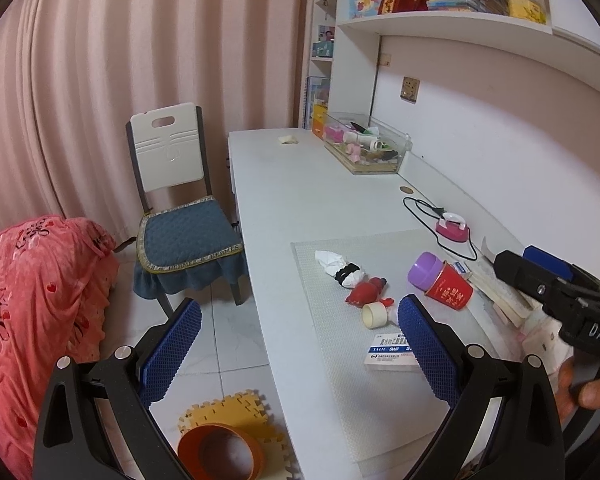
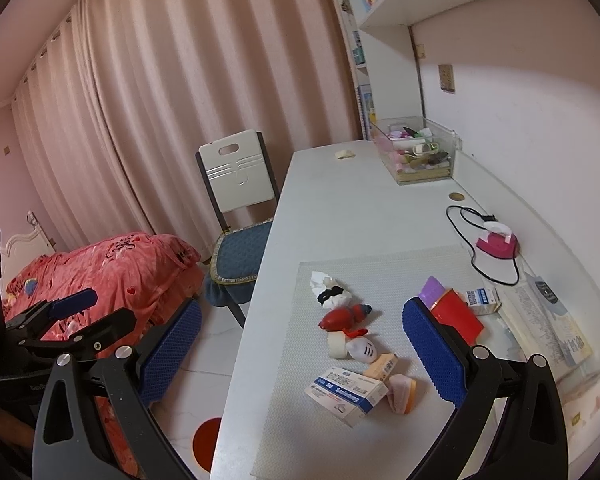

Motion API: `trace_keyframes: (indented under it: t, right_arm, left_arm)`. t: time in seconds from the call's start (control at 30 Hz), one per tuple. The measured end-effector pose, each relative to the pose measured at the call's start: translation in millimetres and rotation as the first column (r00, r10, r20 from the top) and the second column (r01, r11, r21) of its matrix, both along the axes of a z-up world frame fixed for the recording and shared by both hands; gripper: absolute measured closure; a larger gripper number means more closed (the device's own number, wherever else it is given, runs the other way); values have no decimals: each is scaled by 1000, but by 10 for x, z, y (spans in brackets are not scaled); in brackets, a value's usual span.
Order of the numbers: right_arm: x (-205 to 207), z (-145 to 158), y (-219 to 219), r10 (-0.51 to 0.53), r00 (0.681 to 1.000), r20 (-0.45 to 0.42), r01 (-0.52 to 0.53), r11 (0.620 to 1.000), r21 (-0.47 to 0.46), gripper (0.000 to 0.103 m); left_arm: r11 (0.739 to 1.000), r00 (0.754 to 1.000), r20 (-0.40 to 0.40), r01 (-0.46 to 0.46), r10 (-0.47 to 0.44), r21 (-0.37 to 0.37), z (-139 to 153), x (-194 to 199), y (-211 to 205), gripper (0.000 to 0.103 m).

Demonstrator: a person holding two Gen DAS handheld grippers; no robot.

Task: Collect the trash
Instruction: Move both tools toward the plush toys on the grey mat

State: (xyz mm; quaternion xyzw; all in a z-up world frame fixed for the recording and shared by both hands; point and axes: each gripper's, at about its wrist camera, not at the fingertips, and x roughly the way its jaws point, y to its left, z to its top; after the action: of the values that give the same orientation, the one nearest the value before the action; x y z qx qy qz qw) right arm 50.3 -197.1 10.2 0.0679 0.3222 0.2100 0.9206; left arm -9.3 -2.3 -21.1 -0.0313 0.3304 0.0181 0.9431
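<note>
Right wrist view: both grippers' fingers (image 2: pixel 432 344) spread apart, empty. Trash lies on the mat (image 2: pixel 380 272), tissue (image 2: pixel 328 290) nearest its far edge; approach low, pinch it centrally.

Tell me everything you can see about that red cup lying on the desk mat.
The red cup lies tipped on its side on the pale textured mat, its purple lid still on and facing the left side of the desk. It looks like glossy paper or plastic, with white characters printed on the body. A small blue and white carton sits just behind it. Neither gripper touches it.
</note>
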Motion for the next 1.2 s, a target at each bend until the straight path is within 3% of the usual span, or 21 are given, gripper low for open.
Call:
trace_keyframes:
  t: [0.27,0.47,0.8,0.97,1.2]
  right_arm:
    - [-10,-9,-228,-75,997,-27,75,997,5,5]
    - [-98,-58,-415,-141,989,-54,141,990,1,5]
    - [-208,-303,-655,-122,985,-118,122,992,-10,5]
    - [-202,-442,-709,-113,983,-148,112,994,-20,5]
    - [-37,-614,-722,-9,977,-212,3,1000,-29,5]
  left_arm:
    - [996,995,-46,94,-94,-3,33,139,-109,6]
    - [979,976,-90,201,-200,11,11,237,-322,6]
    - [927,914,-201,370,-352,58,-192,395,-600,6]
    - [906,877,-272,422,-396,41,-347,477,-667,6]
    - [861,820,-343,505,-459,54,-528,598,-733,6]
